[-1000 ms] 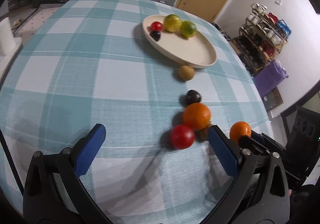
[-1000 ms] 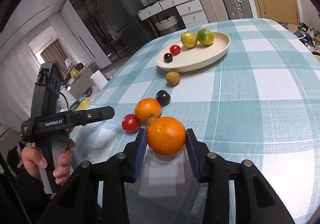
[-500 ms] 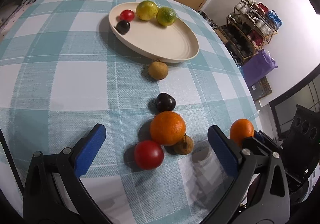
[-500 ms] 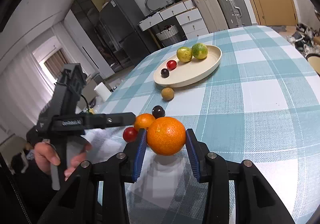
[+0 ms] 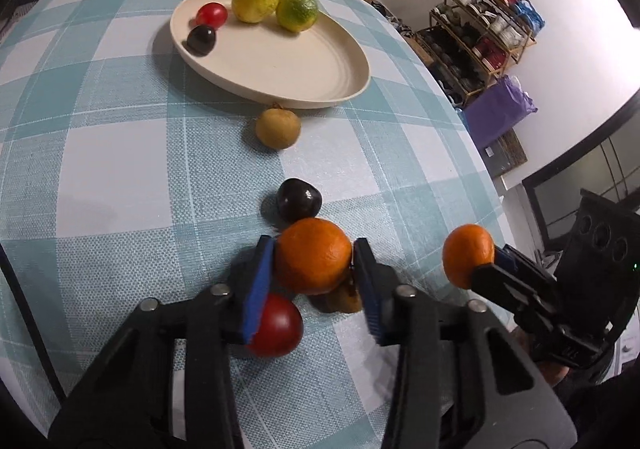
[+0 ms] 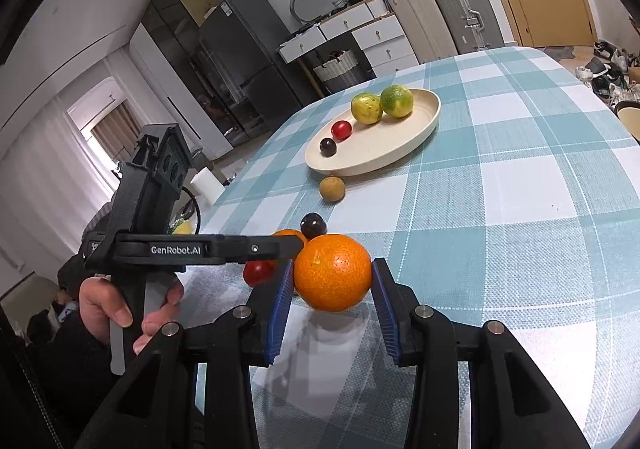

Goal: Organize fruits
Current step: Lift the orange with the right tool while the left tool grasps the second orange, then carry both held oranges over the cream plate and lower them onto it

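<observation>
My left gripper (image 5: 314, 261) is shut on an orange (image 5: 313, 256) resting on the checked tablecloth. A red tomato (image 5: 275, 325) and a small brown fruit (image 5: 342, 299) lie under it. A dark plum (image 5: 299, 199) and a brown longan (image 5: 278, 127) lie farther on. My right gripper (image 6: 331, 281) is shut on a second orange (image 6: 333, 277), held above the table; it also shows in the left wrist view (image 5: 467, 255). The cream plate (image 5: 304, 77) holds two green-yellow citrus (image 5: 255, 1), a red tomato (image 5: 211, 14) and a dark plum (image 5: 201, 39).
The table edge (image 5: 472, 153) curves away on the right, with a shelf rack (image 5: 492, 29) and a purple bag beyond. Suitcases (image 6: 460, 13), drawers and a fridge stand behind the table in the right wrist view.
My left gripper moved forward over the fruit cluster and closed from wide open onto the orange on the table. My right gripper kept hold of its orange and rose slightly.
</observation>
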`<action>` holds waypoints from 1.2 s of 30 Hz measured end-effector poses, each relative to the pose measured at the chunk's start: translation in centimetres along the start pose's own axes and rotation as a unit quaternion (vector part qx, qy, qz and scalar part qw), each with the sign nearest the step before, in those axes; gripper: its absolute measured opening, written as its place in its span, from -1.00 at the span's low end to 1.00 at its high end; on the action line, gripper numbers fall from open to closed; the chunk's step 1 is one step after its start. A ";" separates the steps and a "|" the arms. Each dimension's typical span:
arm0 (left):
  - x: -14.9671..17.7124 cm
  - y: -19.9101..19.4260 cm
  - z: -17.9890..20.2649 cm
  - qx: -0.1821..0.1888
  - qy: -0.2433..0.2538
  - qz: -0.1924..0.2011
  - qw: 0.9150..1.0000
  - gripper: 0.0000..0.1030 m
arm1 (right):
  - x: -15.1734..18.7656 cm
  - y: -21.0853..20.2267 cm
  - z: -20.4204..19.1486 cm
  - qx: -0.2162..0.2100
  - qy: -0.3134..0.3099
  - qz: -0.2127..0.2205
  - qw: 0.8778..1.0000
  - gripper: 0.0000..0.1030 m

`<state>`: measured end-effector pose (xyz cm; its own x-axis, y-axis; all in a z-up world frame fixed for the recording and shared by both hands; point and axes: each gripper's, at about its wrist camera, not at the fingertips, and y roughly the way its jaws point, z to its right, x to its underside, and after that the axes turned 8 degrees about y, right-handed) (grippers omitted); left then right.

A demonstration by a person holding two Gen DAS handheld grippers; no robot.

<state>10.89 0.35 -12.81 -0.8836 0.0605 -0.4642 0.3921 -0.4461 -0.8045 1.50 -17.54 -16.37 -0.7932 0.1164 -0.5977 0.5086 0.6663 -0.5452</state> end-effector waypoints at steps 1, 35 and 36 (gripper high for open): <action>0.1 -0.1 0.0 0.002 -0.001 0.002 1.000 -0.30 | 0.0 0.0 0.0 0.001 0.001 0.000 1.000 -0.22; -1.2 -6.3 -0.7 0.020 0.025 0.083 0.996 -0.30 | -1.8 2.2 -1.9 0.025 -0.021 -0.014 0.999 -0.22; -1.5 -6.4 -0.8 0.019 0.026 0.085 0.996 -0.30 | -1.9 2.3 -2.0 0.025 -0.022 -0.013 0.999 -0.22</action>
<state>9.87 3.85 -7.25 -0.7911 0.0266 -0.6111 0.5234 -0.4877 -0.6987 3.52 -14.79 -15.31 -0.7915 0.0666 -0.6076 0.5054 0.6303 -0.5893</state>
